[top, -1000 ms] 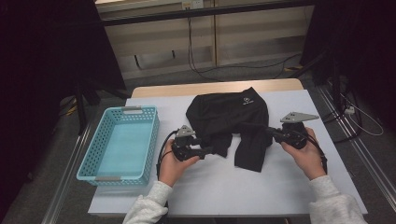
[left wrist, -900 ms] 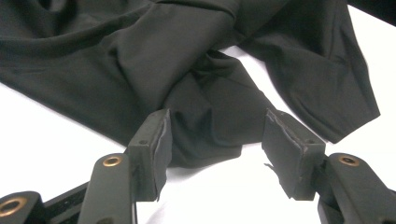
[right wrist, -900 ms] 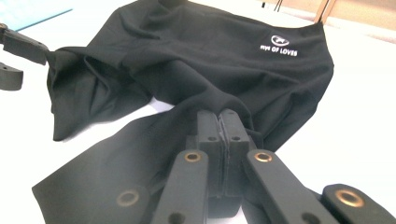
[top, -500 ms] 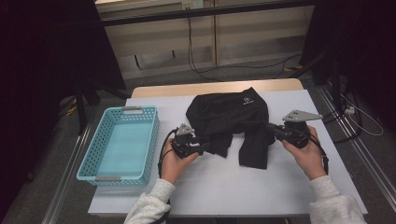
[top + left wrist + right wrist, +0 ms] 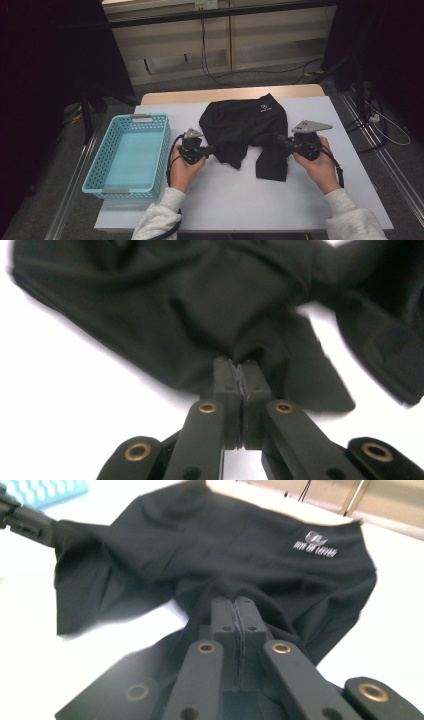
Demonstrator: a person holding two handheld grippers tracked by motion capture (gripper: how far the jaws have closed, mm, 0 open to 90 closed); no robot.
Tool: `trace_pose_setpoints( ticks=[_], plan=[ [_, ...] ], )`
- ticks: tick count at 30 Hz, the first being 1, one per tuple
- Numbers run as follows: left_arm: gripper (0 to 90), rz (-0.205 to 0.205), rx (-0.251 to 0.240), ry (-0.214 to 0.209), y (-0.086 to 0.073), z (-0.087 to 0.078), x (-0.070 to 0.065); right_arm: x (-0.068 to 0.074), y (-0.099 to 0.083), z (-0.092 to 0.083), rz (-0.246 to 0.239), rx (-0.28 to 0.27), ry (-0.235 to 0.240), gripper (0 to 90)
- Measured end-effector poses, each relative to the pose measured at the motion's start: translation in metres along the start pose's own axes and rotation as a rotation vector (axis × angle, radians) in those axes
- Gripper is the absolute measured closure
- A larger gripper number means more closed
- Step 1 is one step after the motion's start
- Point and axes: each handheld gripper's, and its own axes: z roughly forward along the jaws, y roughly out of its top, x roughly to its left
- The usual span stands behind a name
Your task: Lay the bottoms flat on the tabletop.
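One crumpled black cotton T-shirt [image 5: 245,125] with a small white chest print lies on the white tabletop [image 5: 240,200], right of the light-blue perforated plastic basket [image 5: 127,152]. Its folds bunch over each other, so I cannot make out which part is sleeve and which is hem, and the white print is too small to read. Cloth covers the tips of both tools, hiding how much fabric is caught. The tabletop has a pale wooden edge at the far side; beyond it are beige wall panels, a loose black cable on grey floor, and dark curtains to both sides.

At the shirt's edge nearest the basket, the left gripper [image 5: 241,367] has just been closing, and its jaws now pinch a fold of the fabric. At the shirt's opposite edge, farthest from the basket, the right gripper [image 5: 235,602] is clamped on another fold, jaws pressed together on the cloth. The shirt stretches loosely between the two.
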Motion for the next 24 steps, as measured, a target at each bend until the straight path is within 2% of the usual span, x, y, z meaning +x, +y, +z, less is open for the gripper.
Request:
trace_pose_setpoints(
  ticks=[3,5,6,8,10,11,12,13,14,15,17,19,21,23,24],
  plan=[
    [89.2,-0.006,-0.047,0.029,0.005,-0.011,0.004,-0.005,0.006,-0.003,0.021,-0.035,0.005,89.8],
    [89.3,0.016,-0.078,0.08,0.01,-0.02,0.006,-0.005,0.008,-0.002,0.043,-0.048,0.018,89.8],
    [89.3,0.014,-0.098,0.093,0.011,-0.023,0.007,-0.004,0.008,-0.001,0.026,-0.044,0.012,89.8],
    [89.3,0.0,-0.098,0.086,0.011,-0.024,0.009,0.001,0.009,0.002,-0.004,-0.023,0.001,89.7],
    [89.3,-0.005,-0.084,0.1,0.01,-0.023,0.01,0.004,0.008,0.007,-0.005,-0.013,0.016,89.4],
    [89.3,-0.009,-0.073,0.093,0.008,-0.022,0.011,0.007,0.006,0.013,-0.016,0.012,0.034,87.5],
    [89.2,-0.014,-0.071,0.09,0.007,-0.021,0.011,0.01,0.004,0.019,-0.027,0.066,0.061,83.3],
    [89.2,-0.015,-0.06,0.088,0.006,-0.02,0.01,0.015,0.001,0.024,-0.068,0.119,0.045,80.0],
    [89.2,-0.006,-0.049,0.086,0.006,-0.02,0.011,0.017,-0.002,0.027,-0.108,0.139,-0.004,75.4],
    [89.2,-0.01,-0.05,0.087,0.006,-0.02,0.011,0.018,-0.004,0.028,-0.107,0.14,-0.026,67.4],
    [89.2,-0.013,-0.05,0.087,0.004,-0.02,0.011,0.013,-0.003,0.024,-0.052,0.13,-0.021,60.3],
    [89.1,-0.012,-0.041,0.093,0.003,-0.02,0.013,0.007,-0.002,0.016,-0.02,0.112,-0.027,51.6],
    [89.1,-0.021,-0.043,0.096,0.001,-0.019,0.014,0.001,-0.003,0.007,0.015,0.096,-0.029,46.6],
    [89.1,-0.02,-0.043,0.099,0.001,-0.019,0.015,-0.005,-0.004,-0.004,0.053,0.077,-0.038,45.4],
    [89.1,-0.012,-0.042,0.105,0.002,-0.02,0.015,-0.006,-0.005,-0.008,0.057,0.069,-0.04,45.9]
  ],
)
